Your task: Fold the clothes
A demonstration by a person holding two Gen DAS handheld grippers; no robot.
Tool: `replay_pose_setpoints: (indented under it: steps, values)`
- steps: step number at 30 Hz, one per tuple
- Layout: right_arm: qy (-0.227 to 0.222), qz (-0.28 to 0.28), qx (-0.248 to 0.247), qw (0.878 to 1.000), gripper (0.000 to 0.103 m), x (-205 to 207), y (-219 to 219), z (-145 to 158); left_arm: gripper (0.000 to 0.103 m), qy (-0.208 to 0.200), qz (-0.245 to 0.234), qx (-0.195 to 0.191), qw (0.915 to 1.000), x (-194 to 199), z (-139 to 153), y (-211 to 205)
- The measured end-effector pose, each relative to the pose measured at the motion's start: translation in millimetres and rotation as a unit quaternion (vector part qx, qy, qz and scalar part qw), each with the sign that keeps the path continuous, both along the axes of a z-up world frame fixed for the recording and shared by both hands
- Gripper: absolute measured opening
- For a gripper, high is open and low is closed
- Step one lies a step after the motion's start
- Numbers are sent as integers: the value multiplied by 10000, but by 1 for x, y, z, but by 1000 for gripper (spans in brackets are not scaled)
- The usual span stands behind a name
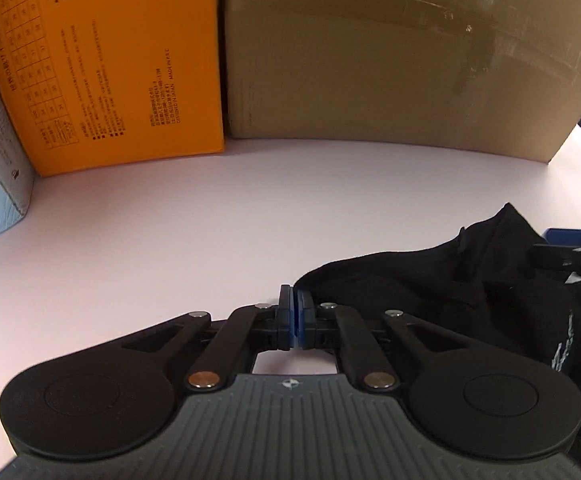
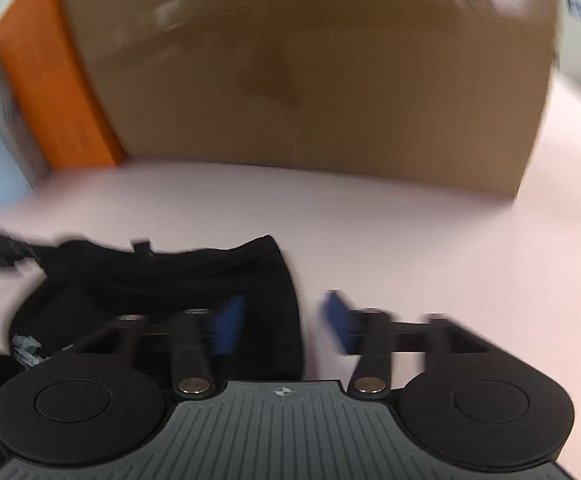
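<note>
Left tool point(image 1: 295, 304) pinched at garment point(image 1: 470, 280) edge

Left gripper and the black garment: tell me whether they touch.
Touching. In the left wrist view, the left gripper is shut, pinching the edge of the black garment between its blue pads.

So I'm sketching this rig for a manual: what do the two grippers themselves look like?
Both match. The left gripper and right gripper each have a grey ribbed body with a small crosshair mark, two round black discs at the sides, and black linkage bars joined by silver pins. The fingers are black with blue pads. No cables or sleeves show.
</note>
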State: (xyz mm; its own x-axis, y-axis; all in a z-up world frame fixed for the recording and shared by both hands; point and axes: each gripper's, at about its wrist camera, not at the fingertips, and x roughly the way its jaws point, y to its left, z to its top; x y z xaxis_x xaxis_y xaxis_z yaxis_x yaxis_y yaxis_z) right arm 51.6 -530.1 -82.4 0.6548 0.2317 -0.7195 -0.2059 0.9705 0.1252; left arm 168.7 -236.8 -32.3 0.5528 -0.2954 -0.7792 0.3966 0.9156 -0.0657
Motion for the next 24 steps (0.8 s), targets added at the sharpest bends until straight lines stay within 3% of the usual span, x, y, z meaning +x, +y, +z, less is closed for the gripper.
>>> replay_pose_setpoints:
  steps: [1,5,8,10,14,18,19,24]
  values:
    - [-40,154,-176,9997,3,0,9,3,1,-54,90,-62,9999,-3,5,5]
    - [-706,540,-12,9960,3,-18,34,42,1,-548,622,-363,9959,-22,35,39]
    - [-1400,796,172,9868,3,-40,54,83,1,-1191,1150,-689,9838,-50,74,78]
    - [-1892,957,231,9770,3,-55,68,111,1,-1789,1412,-809,9703,-76,104,103]
    - [-2822,1134,383,9519,2,-82,91,158,2,-2803,1947,-1070,9339,-127,154,143]
    - [-3313,1206,561,9341,2,-84,109,180,2,-3465,2291,-1106,9029,-152,174,156]
    - [-3296,1245,560,9342,2,-78,114,181,2,-3501,2295,-1029,9023,-150,175,155]
    - [-2886,1161,923,9459,3,-38,127,176,2,-3027,2392,-990,9172,-111,170,142]
